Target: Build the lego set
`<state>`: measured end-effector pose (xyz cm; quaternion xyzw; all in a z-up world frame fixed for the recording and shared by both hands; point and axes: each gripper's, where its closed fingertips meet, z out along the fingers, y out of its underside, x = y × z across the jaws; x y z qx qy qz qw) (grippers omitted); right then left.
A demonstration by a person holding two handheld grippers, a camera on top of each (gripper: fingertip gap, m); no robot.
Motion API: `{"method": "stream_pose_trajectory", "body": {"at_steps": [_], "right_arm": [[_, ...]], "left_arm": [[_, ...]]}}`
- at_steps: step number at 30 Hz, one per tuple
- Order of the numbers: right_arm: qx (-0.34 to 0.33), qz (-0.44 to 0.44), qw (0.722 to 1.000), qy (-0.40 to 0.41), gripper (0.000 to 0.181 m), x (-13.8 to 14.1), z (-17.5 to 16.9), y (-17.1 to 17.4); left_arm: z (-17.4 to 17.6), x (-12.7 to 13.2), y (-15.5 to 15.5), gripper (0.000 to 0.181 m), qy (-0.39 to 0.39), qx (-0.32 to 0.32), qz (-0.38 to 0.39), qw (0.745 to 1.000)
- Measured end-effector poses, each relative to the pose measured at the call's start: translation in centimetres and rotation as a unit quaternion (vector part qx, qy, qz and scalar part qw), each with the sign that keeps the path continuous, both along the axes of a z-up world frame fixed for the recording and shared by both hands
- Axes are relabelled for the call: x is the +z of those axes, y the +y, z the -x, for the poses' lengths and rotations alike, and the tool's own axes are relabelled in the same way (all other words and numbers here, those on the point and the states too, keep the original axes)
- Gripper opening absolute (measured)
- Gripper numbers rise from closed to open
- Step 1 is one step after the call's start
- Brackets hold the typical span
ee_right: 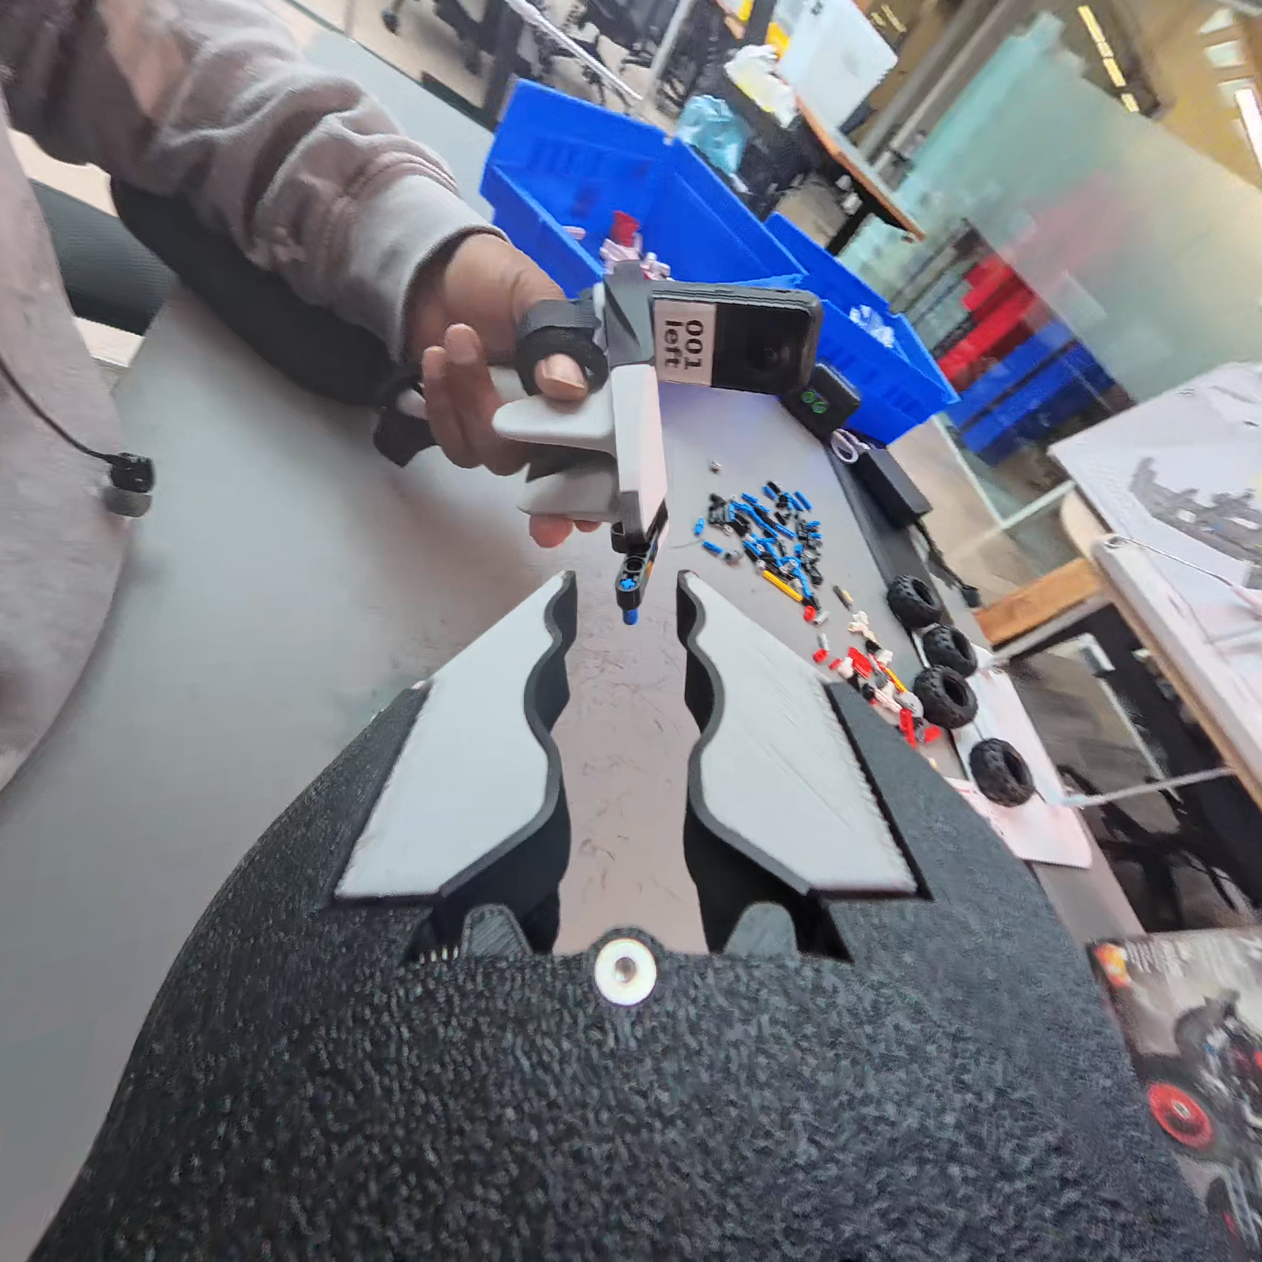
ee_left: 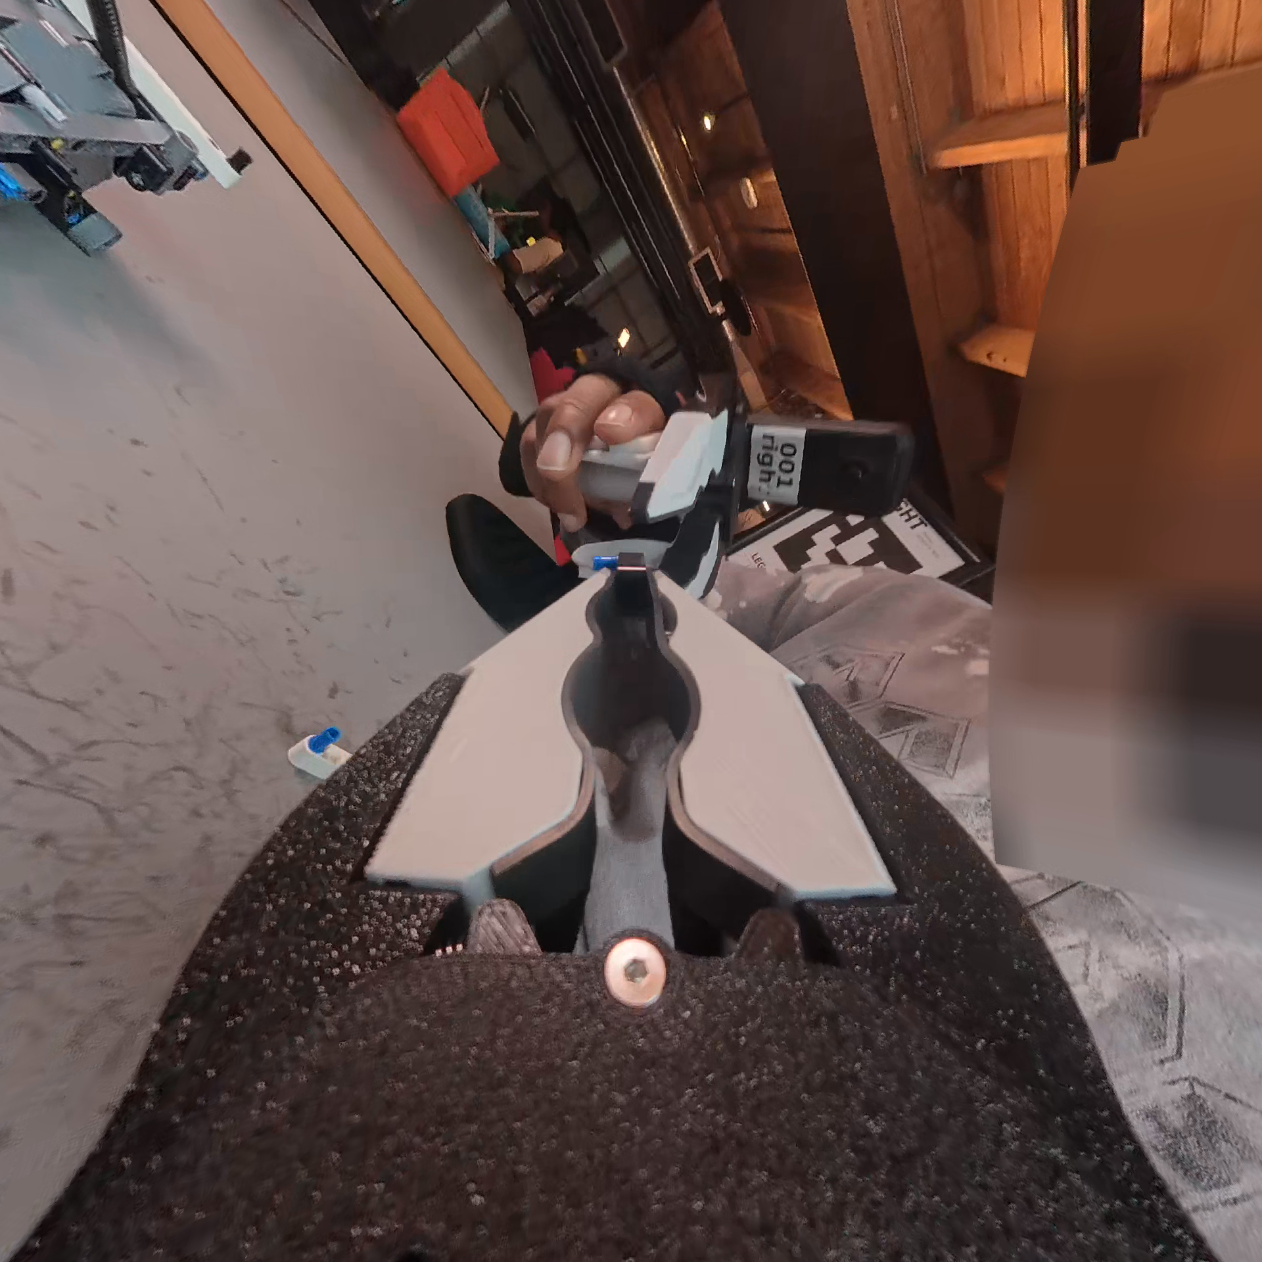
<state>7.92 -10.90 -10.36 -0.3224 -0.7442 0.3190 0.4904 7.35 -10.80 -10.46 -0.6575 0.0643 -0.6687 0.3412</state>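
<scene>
My left gripper (ee_left: 628,595) is shut on a short black lego beam (ee_left: 629,572), and a blue pin (ee_left: 601,561) sticks out beside its tip. In the right wrist view the left gripper (ee_right: 638,541) holds that beam (ee_right: 634,577) in the air above the grey table (ee_right: 273,614), with a blue pin (ee_right: 629,617) at the beam's lower end. My right gripper (ee_right: 625,580) is open and empty, its fingers on either side of the beam just below it. The right gripper also shows in the left wrist view (ee_left: 649,554), close in front of the left fingertips.
A pile of small blue and black pieces (ee_right: 772,533), white and red parts (ee_right: 874,676) and several black tyres (ee_right: 942,655) lie to the right. Blue bins (ee_right: 683,205) stand behind. An instruction booklet (ee_right: 1195,1092) lies near right. A white piece with a blue pin (ee_left: 317,751) and a partly built model (ee_left: 68,136) are on the table.
</scene>
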Motion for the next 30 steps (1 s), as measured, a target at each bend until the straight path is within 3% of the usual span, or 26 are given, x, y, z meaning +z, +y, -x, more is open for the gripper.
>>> {"method": "stream_pose_trajectory", "body": {"at_steps": [3,7,11,14,17,23,25,27,30], "right_arm": [[-0.058,-0.013,0.998,0.029,0.018,-0.2,-0.4,0.0],[-0.076,0.009,0.997,0.021,0.003,-0.9,-1.2,-0.4],[-0.048,0.098,0.994,-0.007,0.003,-1.5,-2.5,-1.6],[-0.059,0.084,0.994,-0.025,0.005,-2.7,-2.7,-1.6],[-0.052,0.073,0.996,-0.027,0.027,-2.7,-2.5,-1.9],[-0.046,0.067,0.997,-0.010,0.007,-2.0,-2.0,-1.5],[-0.021,0.109,0.994,-0.024,0.007,-2.1,-2.6,-1.5],[0.010,0.162,0.984,-0.068,0.007,-3.3,-3.5,-1.7],[0.034,0.182,0.979,-0.090,0.007,-4.7,-3.5,-2.7]], "left_arm": [[-0.7,-0.1,-0.4,0.007,-0.017,-0.001,0.022,1.000],[-2.1,0.5,-1.6,0.006,-0.036,-0.023,0.026,0.999],[-2.7,-0.8,-2.3,0.009,0.044,-0.015,-0.008,0.999],[-2.8,-1.6,-2.2,0.009,0.054,-0.004,0.006,0.998],[-2.5,-2.0,-1.7,0.008,0.033,0.006,0.033,0.999],[-2.7,-1.9,-1.8,0.007,0.029,0.007,0.033,0.999],[-2.8,-2.2,-2.3,0.022,0.094,0.004,-0.030,0.995],[-3.2,-2.8,-3.2,0.035,0.195,-0.009,-0.112,0.974],[-3.4,-4.9,-3.2,0.032,0.368,0.002,-0.233,0.900]]}}
